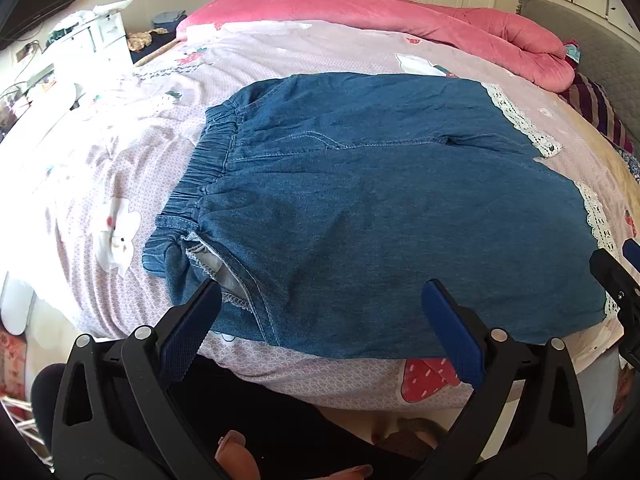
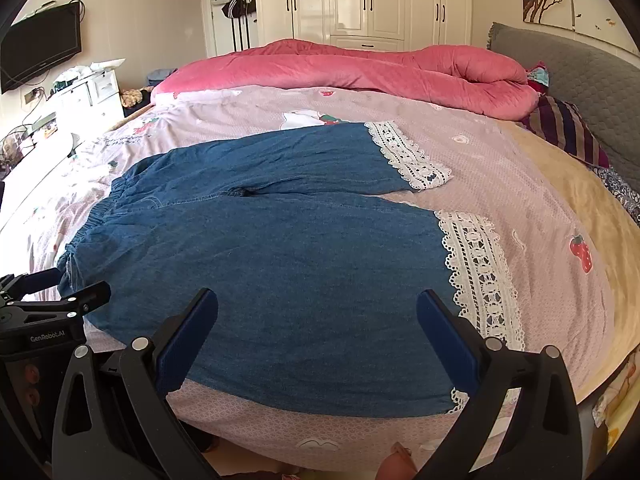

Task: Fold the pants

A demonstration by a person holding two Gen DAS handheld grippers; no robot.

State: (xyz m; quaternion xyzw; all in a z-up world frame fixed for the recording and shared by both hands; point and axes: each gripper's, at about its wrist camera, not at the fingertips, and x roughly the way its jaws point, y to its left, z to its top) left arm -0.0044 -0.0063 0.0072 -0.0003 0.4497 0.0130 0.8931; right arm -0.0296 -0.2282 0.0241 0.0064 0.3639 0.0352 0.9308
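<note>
The bed [image 2: 500, 184] is covered by a pale pink sheet [image 2: 520, 208] printed with strawberries and cartoon figures. Blue denim pants [image 2: 280, 260] lie flat on it near the near edge, waistband left, lace-trimmed legs right. A rumpled pink quilt [image 2: 360, 68] lies along the far side, with a striped pillow [image 2: 568, 128] at the right.

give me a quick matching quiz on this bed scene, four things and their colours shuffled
Things:
1. pants
2. quilt
3. lace cuffs
4. headboard

Colours:
A. white
B. grey
C. blue denim
D. pink

Pairs: 1-C, 2-D, 3-A, 4-B
</note>
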